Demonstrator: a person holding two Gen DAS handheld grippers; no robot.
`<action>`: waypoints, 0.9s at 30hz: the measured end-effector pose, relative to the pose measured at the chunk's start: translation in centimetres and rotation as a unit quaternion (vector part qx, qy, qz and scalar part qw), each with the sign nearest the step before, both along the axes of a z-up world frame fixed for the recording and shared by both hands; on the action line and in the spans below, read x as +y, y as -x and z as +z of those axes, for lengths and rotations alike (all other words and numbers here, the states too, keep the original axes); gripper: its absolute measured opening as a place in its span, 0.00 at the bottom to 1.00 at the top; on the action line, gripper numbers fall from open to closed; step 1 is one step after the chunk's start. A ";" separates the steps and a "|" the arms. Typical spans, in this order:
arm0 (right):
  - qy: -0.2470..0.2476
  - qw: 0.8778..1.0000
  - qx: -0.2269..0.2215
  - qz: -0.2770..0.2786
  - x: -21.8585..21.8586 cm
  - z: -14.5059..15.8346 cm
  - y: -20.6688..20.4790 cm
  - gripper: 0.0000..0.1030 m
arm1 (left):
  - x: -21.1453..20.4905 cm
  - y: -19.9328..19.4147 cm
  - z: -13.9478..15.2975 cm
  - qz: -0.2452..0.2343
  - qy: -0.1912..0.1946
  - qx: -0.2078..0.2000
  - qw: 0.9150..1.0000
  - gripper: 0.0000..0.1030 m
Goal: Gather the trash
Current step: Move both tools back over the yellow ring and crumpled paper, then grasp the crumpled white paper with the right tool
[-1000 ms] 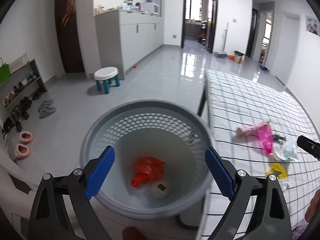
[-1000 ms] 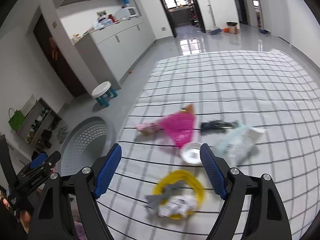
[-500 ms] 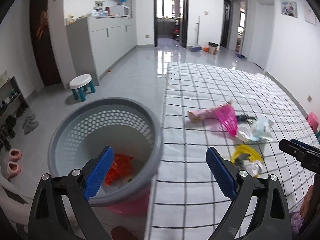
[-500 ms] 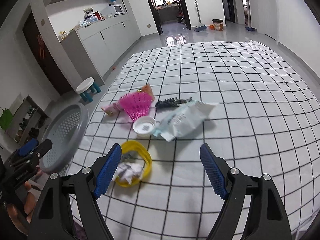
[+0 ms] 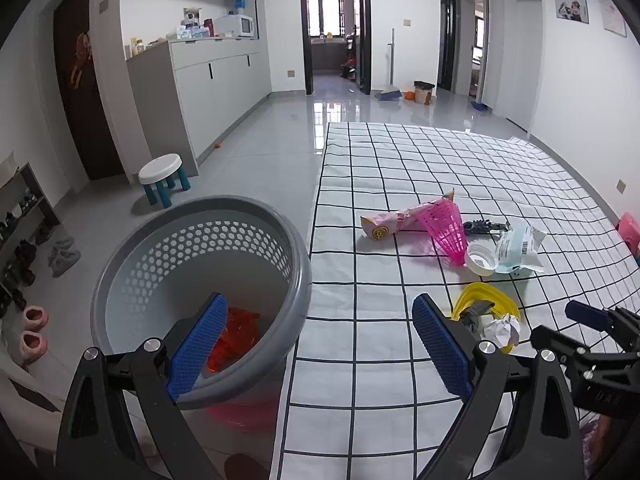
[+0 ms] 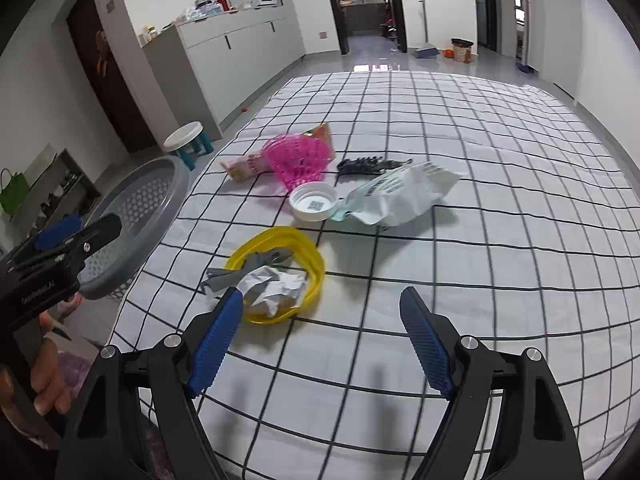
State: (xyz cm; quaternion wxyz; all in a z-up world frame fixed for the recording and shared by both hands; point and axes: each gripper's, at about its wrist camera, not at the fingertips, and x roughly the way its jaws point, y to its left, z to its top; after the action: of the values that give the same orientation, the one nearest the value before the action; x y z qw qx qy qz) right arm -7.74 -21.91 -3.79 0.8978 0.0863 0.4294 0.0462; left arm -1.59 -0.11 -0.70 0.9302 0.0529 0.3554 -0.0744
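Trash lies on the checked table [image 6: 500,240]: a crumpled paper ball [image 6: 272,290] and grey scrap in a yellow ring [image 6: 308,248], a white lid [image 6: 314,202], a white wrapper [image 6: 396,196], a pink mesh cone [image 6: 298,158], a pink packet [image 6: 242,168] and a dark piece [image 6: 366,165]. My right gripper [image 6: 320,344] is open and empty, just short of the yellow ring. My left gripper [image 5: 320,352] is open and empty over the edge of the grey basket [image 5: 256,216], which holds an orange bag [image 5: 236,336]. The yellow ring [image 5: 486,296] shows there too.
The basket stands on the floor against the table's left edge. A small white stool [image 5: 162,178] is behind it, a shoe rack [image 5: 22,220] and slippers [image 5: 32,334] at the far left, and a grey cabinet [image 5: 208,96] along the left wall.
My left gripper has swung right, from above the basket toward the table. My right gripper has drawn closer to the yellow ring and paper ball.
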 end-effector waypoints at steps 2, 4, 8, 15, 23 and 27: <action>0.004 1.000 0.000 0.007 0.4 -0.1 -0.2 0.75 | 0.1 0.0 0.0 0.001 -0.001 0.000 1.000 0.89; 0.006 1.000 0.001 0.018 1.0 -0.2 -0.4 0.75 | 0.2 -0.1 -0.1 0.002 -0.001 0.001 1.000 0.89; 0.017 0.999 0.003 0.034 2.1 -0.5 -0.9 0.75 | 0.5 -0.2 -0.1 0.003 0.001 0.004 1.000 0.89; 0.028 0.998 0.005 0.047 3.3 -0.9 -1.8 0.75 | 0.6 -0.2 -0.1 0.003 0.003 0.004 1.000 0.89; 0.046 0.997 0.007 0.058 4.2 -1.2 -2.4 0.70 | 0.7 -0.1 -0.2 0.001 0.002 0.004 1.000 0.89; 0.049 0.997 0.014 0.060 4.3 -1.4 -2.7 0.60 | 0.6 0.0 -0.2 -0.002 0.002 0.004 1.000 0.89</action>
State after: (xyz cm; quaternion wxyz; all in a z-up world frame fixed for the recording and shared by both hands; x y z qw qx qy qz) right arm -5.02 -17.63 -5.22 0.8905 0.0167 0.4481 0.0774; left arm -1.60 0.45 -0.90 0.9288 0.0514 0.3588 -0.0770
